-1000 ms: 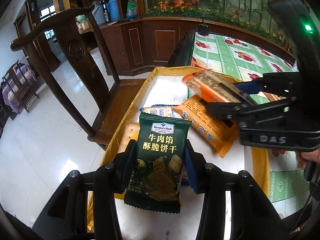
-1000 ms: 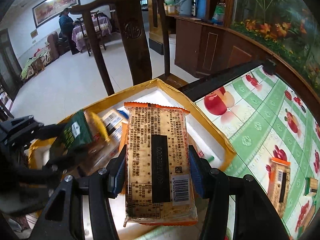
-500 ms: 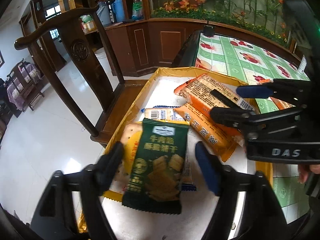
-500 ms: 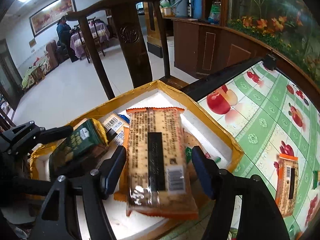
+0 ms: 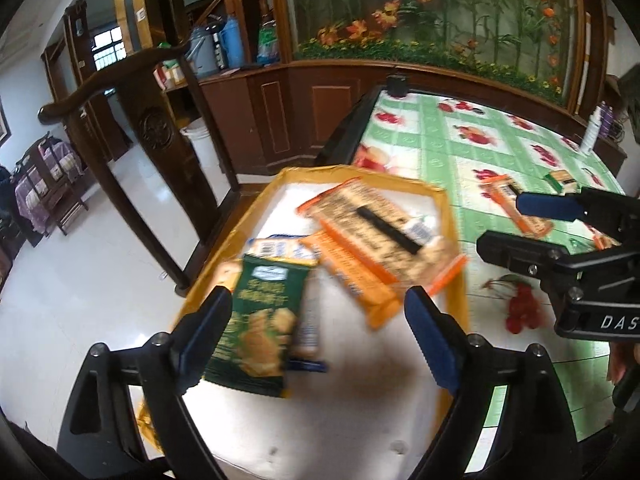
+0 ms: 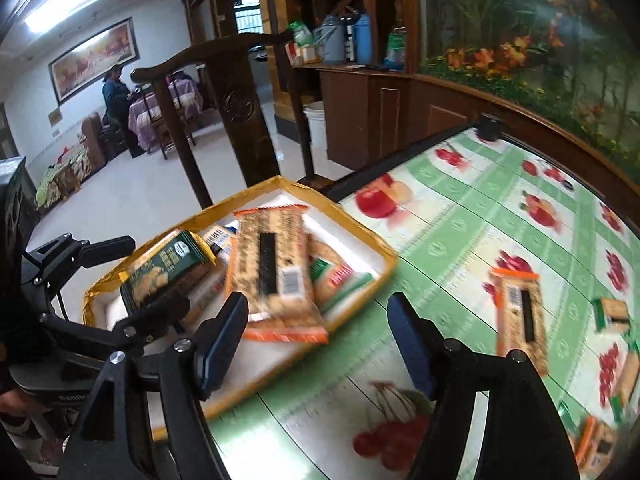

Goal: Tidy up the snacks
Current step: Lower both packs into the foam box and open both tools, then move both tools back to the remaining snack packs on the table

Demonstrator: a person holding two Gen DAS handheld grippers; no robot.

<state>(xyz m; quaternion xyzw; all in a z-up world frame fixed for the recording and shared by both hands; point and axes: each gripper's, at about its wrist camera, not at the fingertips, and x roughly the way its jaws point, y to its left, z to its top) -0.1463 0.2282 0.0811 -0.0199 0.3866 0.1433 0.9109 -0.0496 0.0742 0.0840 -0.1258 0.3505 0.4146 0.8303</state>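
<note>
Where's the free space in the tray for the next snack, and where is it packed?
Free: the white floor at the near end of the tray, between the green packet and the right rim, ahead of the open left gripper; also a strip at the far end, behind the long cracker pack. Packed: the middle, where packets overlap.

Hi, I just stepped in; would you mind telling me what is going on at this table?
A person with two handheld grippers is sorting snacks into a yellow-rimmed white tray. Both the left gripper and right gripper have open jaws and hold nothing. A green cracker packet and a long orange-edged cracker pack lie in the tray with others. More snack packs, including another orange-edged one, wait on the green fruit-print tablecloth.
</note>
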